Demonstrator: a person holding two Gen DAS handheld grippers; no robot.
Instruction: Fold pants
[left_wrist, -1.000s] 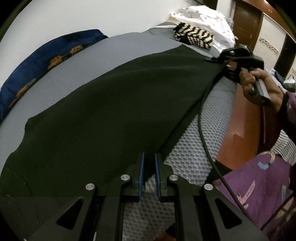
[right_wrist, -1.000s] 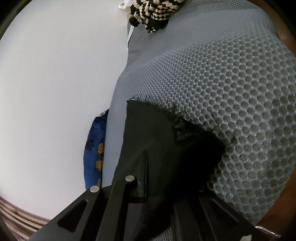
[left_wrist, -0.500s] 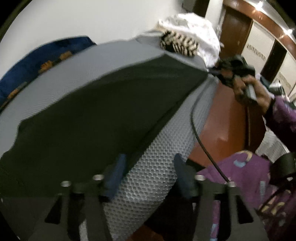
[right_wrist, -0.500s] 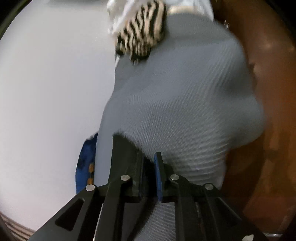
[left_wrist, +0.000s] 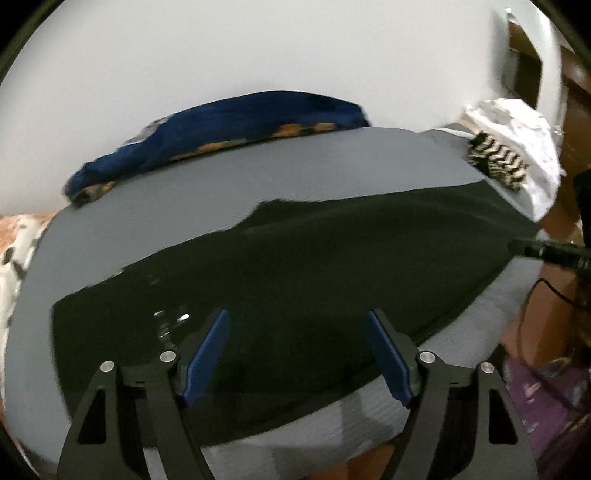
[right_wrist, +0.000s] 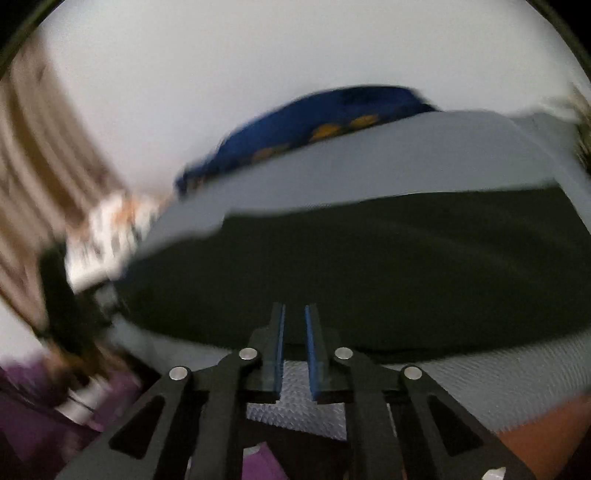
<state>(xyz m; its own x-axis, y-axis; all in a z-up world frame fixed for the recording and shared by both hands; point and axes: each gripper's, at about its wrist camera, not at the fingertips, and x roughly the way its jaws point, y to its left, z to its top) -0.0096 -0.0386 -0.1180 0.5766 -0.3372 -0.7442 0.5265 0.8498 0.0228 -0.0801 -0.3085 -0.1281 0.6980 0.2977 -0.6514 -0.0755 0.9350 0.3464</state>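
- A blue cloth with orange marks (left_wrist: 221, 125) lies at the far left, along the white wall (left_wrist: 258, 48), at the far edge of the grey mesh mattress (left_wrist: 332, 162).
- The black pants (left_wrist: 314, 266) lie flat and lengthwise across the mattress, from near left to far right, with a strip of grey mesh bare along the near edge.
- The left gripper (left_wrist: 297, 325) hangs over the near part of the pants; its blue pads stand wide and are opening, with nothing between them.
- The right gripper (right_wrist: 294, 314) is over the near edge of the pants; its jaws are narrow, closing, with a small gap and no cloth caught in it.
- A black-and-cream striped knit (left_wrist: 498, 166) and a white cloth (left_wrist: 524, 129) sit at the far right end of the mattress.
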